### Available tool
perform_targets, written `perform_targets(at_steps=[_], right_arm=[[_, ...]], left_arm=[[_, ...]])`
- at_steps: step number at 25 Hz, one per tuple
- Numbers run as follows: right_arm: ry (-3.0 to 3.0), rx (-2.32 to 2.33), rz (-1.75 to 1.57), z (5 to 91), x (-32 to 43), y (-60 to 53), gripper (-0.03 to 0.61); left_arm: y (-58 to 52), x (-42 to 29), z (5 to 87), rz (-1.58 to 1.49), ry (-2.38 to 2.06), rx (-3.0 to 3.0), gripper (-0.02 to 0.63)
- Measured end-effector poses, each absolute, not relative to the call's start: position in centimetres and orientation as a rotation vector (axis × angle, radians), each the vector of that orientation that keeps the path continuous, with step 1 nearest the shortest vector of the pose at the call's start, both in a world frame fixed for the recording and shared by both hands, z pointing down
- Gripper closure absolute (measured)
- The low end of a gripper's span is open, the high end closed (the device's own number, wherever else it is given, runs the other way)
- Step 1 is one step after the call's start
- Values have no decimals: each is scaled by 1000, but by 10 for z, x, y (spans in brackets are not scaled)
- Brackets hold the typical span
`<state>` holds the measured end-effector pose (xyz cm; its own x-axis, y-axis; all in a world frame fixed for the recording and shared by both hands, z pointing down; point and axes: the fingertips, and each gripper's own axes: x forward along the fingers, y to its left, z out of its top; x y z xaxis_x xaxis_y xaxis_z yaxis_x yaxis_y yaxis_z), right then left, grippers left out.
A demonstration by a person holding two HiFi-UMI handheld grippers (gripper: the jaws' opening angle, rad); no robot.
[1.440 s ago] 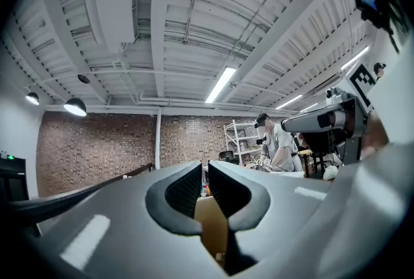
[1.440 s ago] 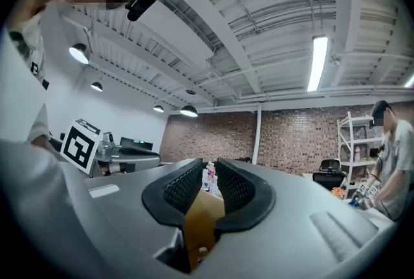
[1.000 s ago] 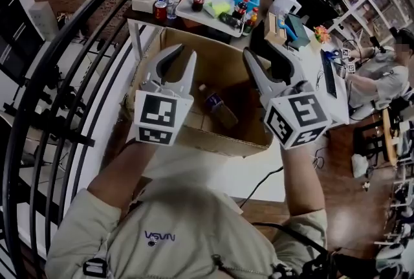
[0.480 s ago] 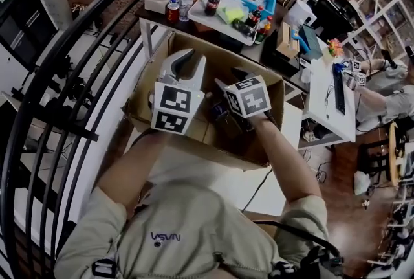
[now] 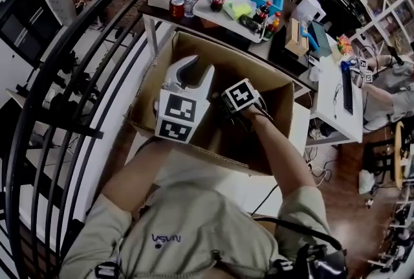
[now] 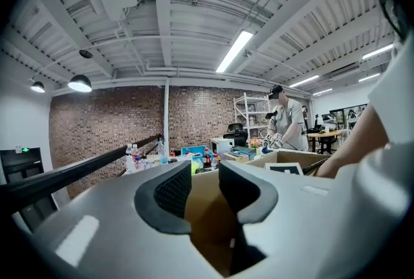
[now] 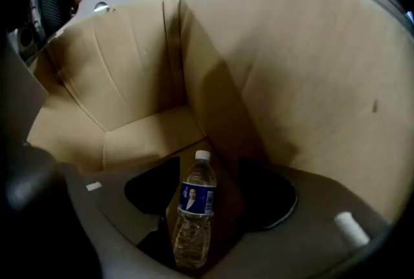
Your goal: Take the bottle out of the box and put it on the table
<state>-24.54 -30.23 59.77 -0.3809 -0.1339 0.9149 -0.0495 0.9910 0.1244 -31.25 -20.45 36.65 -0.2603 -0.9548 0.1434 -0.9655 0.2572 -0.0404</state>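
Right gripper view: the bottle (image 7: 194, 213) is seen lying on the floor of the box (image 7: 304, 77), cap toward 12 o'clock, between the opening jaws of the right tongs (image 7: 210, 193), not yet gripped. The left tongs (image 6: 206, 184), empty and also opening, are held farther away.

Fisheye bending curves all three of my views, with black vignetted corners. A ceiling strip light (image 6: 236, 51) and a pendant lamp (image 6: 79, 83) glare bright in the left gripper view, whose near foreground is soft. Inside the box (image 7: 310, 77) my right gripper view is dim and shadowed low down, the bottle (image 7: 194, 213) slightly blurred.
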Motion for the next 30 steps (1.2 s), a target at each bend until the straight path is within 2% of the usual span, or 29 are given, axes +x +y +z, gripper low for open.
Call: perform_targets(at_steps=[13, 20, 26, 30], right_arm=[[-1694, -31, -41, 704, -212, -292, 248], [-1671, -65, -28, 718, -211, -282, 239], [-1693, -94, -11, 718, -216, -281, 262], [-1666, -93, 23, 727, -211, -278, 245]], left_arm=[[-209, -310, 374, 169, -2364, 1872, 506], [-213, -309, 377, 147, -2336, 1882, 506], [-216, -309, 376, 141, -2329, 1891, 506], [-214, -308, 378, 146, -2330, 1894, 506]])
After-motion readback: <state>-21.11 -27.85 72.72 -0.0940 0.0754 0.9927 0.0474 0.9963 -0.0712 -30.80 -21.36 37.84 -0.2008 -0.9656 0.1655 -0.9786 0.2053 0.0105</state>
